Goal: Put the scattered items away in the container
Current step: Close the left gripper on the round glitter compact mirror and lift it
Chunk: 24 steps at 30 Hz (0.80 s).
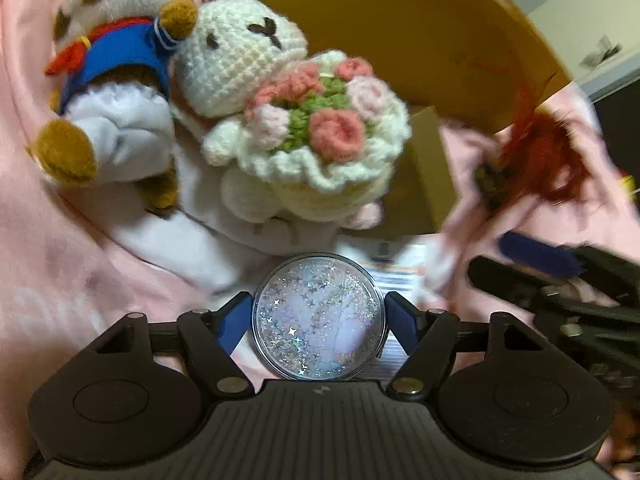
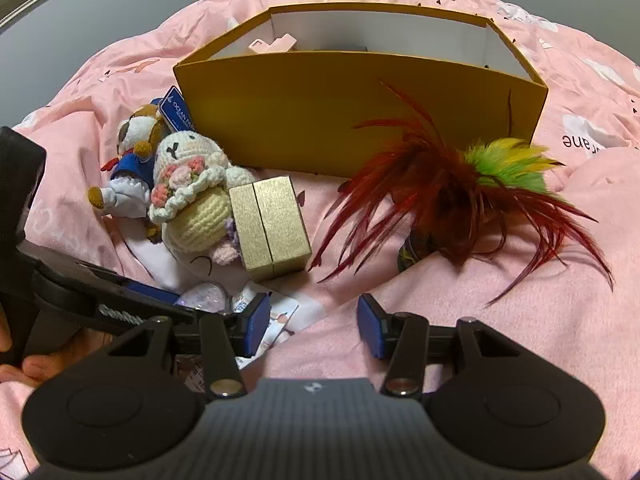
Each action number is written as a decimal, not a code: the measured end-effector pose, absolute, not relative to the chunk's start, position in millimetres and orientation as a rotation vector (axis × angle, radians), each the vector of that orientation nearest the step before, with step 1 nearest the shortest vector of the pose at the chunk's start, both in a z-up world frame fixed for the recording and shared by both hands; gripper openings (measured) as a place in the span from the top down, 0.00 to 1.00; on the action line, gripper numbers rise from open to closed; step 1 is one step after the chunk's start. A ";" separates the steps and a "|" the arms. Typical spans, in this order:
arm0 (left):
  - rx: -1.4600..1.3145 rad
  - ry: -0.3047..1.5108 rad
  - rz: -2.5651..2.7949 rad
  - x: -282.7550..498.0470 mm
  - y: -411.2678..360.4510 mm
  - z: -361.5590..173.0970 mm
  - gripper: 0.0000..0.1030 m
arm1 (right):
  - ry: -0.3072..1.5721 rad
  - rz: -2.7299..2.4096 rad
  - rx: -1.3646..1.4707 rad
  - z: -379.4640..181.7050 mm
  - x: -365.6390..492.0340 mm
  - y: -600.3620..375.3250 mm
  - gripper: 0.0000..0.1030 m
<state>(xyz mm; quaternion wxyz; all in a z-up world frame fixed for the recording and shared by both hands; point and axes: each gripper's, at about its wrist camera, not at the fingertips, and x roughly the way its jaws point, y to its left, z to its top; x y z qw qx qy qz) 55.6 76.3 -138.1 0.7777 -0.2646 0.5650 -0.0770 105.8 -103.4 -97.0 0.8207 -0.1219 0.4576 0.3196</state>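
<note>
My left gripper [image 1: 319,320] is shut on a round glitter badge [image 1: 320,318], held just above the pink bedding; the badge also shows in the right wrist view [image 2: 204,296]. A crocheted white bunny with a flower bouquet [image 1: 280,112] lies ahead of it, next to a brown-and-white plush dog in blue [image 1: 104,80]. The yellow box [image 2: 360,112] stands open behind them. My right gripper [image 2: 312,326] is open and empty over the bedding. A red feather toy with green and yellow plumes [image 2: 460,188] lies ahead of it.
A small gold box [image 2: 272,228] lies beside the bunny [image 2: 192,196]. Printed cards [image 2: 276,316] lie under the left gripper. A blue tag [image 2: 176,108] leans by the box corner. Pink bedding [image 2: 500,340] covers everything; a pink item [image 2: 272,44] lies in the box.
</note>
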 end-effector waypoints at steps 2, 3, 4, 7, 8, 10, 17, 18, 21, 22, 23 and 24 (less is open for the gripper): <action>-0.607 1.209 -0.201 54.2 76.5 -136.7 0.18 | 0.974 0.680 -0.252 -96.5 105.9 -105.1 0.49; -0.611 1.203 -0.207 53.2 75.6 -135.8 0.18 | 0.975 0.679 -0.250 -96.4 105.8 -105.6 0.50; -0.616 1.198 -0.210 52.0 75.1 -135.0 0.18 | 0.975 0.678 -0.247 -96.3 106.0 -105.8 0.49; -0.655 1.183 -0.214 55.4 76.5 -133.8 0.18 | 0.974 0.675 -0.238 -95.4 106.4 -107.7 0.50; -0.659 1.186 -0.209 56.7 76.4 -134.1 0.18 | 0.975 0.673 -0.233 -95.3 106.8 -108.4 0.50; -0.642 1.204 -0.196 61.7 87.5 -142.0 0.18 | 0.977 0.668 -0.228 -95.3 107.7 -109.5 0.50; -0.564 1.244 -0.164 62.8 84.9 -142.2 0.18 | 0.981 0.663 -0.232 -95.2 107.9 -110.0 0.50; -0.561 1.245 -0.162 62.5 85.3 -142.0 0.18 | 0.981 0.662 -0.231 -95.2 107.9 -109.9 0.50; -0.543 1.252 -0.159 61.7 84.2 -140.8 0.18 | 0.976 0.665 -0.227 -95.1 107.7 -110.1 0.50; -0.534 1.254 -0.159 61.1 83.3 -140.2 0.18 | 0.972 0.669 -0.224 -94.5 107.6 -110.4 0.50; -0.526 1.255 -0.160 61.1 81.6 -139.9 0.18 | 0.968 0.673 -0.221 -93.7 107.5 -110.6 0.50; -0.519 1.255 -0.160 64.9 74.3 -142.1 0.18 | 0.962 0.678 -0.218 -92.6 107.3 -111.1 0.50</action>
